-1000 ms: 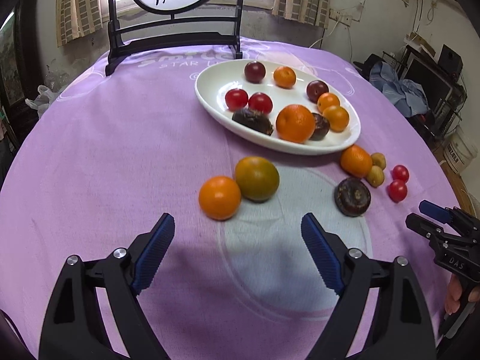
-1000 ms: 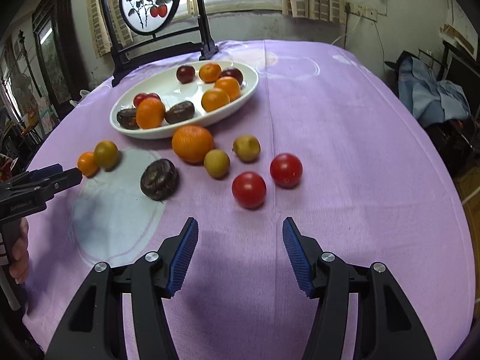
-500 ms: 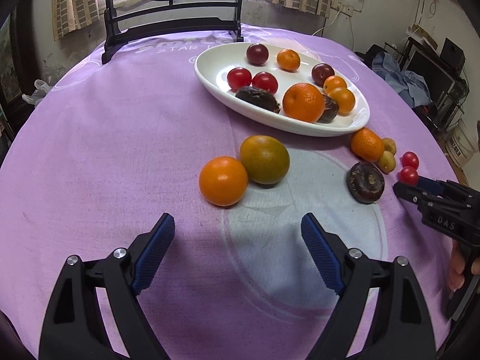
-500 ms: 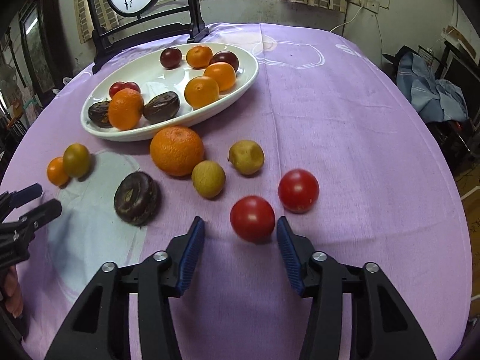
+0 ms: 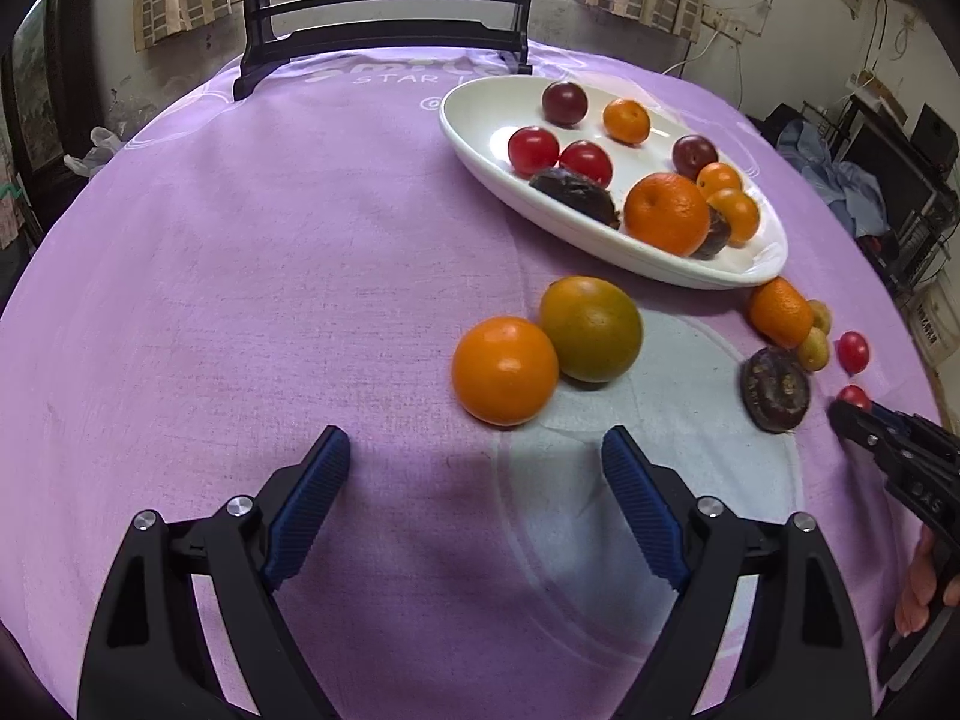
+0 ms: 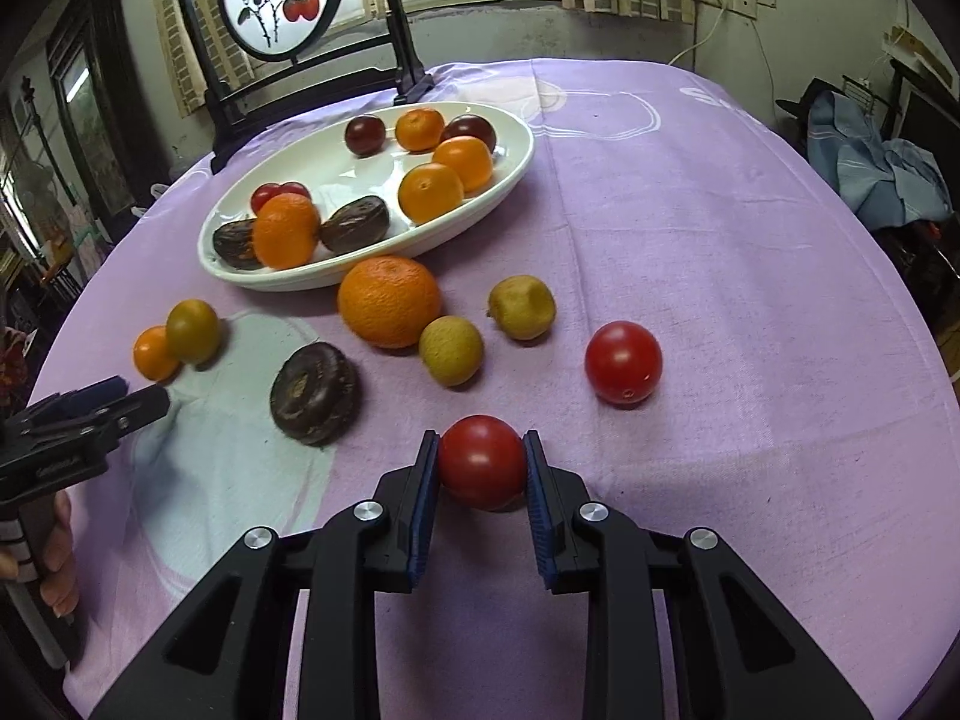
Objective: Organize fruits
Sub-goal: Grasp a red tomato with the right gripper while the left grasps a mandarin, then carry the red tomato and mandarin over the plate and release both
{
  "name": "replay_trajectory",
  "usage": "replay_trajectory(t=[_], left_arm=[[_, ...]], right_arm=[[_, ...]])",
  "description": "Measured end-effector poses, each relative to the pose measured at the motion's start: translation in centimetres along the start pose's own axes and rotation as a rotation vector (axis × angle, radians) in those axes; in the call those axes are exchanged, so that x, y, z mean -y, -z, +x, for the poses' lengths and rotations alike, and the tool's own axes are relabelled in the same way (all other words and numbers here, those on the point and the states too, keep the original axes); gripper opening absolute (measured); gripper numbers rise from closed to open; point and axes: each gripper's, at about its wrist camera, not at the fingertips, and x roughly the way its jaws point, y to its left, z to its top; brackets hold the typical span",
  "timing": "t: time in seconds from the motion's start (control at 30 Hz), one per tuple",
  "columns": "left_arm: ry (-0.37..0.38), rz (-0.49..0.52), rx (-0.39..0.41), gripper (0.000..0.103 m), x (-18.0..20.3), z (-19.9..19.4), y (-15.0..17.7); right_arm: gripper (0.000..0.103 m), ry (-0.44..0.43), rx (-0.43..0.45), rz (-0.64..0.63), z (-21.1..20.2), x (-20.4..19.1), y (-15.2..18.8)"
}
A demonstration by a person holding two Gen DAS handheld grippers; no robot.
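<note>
The right claw [image 6: 482, 468] is clamped on a round red cherry tomato [image 6: 482, 461], both blue pads pressed to its sides, on the purple-clothed counter [image 6: 720, 240] toward its near edge. A second red cherry tomato [image 6: 623, 362] lies just beyond, to the right. The left claw [image 5: 474, 483] is spread wide with nothing between its pads, hovering near a smooth round orange [image 5: 505, 369] that touches a greenish-orange citrus [image 5: 591, 328]. The white oval ceramic dish [image 5: 474, 138] of fruit sits farther back.
</note>
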Motion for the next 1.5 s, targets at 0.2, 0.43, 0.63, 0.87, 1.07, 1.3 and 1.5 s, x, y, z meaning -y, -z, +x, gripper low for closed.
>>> replay_trajectory(t=[0.2,0.43,0.63,0.87,1.07,1.3,1.5], left_arm=[[-0.057,0.041,0.013,0.073,0.7,0.7,-0.7],[-0.077,0.159,0.045,0.034,2.5,0.2,-0.4],[0.021,0.144,0.021,0.033,2.8,-2.1,-0.3],[0.1,0.157,0.123,0.033,4.5,-6.0,-4.9],[0.109,0.078,0.121,0.033,4.6,-4.1,-9.4],[0.082,-0.003,0.06,0.033,3.7,0.3,-11.9],[0.054,-0.03,0.031,0.034,3.1,2.8,-13.2]], right_arm=[[0.028,-0.045,0.006,0.004,-0.3,0.0,0.3],[0.028,-0.065,0.028,0.005,-1.1,-0.1,0.5],[0.028,-0.086,0.071,-0.053,-3.2,-1.4,0.3],[0.028,-0.09,0.19,-0.175,-6.0,-4.5,-4.0],[0.028,-0.075,0.229,-0.233,-4.5,-7.1,-8.3],[0.028,-0.039,0.155,-0.247,0.7,-8.6,-10.8],[0.029,-0.001,0.126,-0.246,3.5,-8.8,-11.9]])
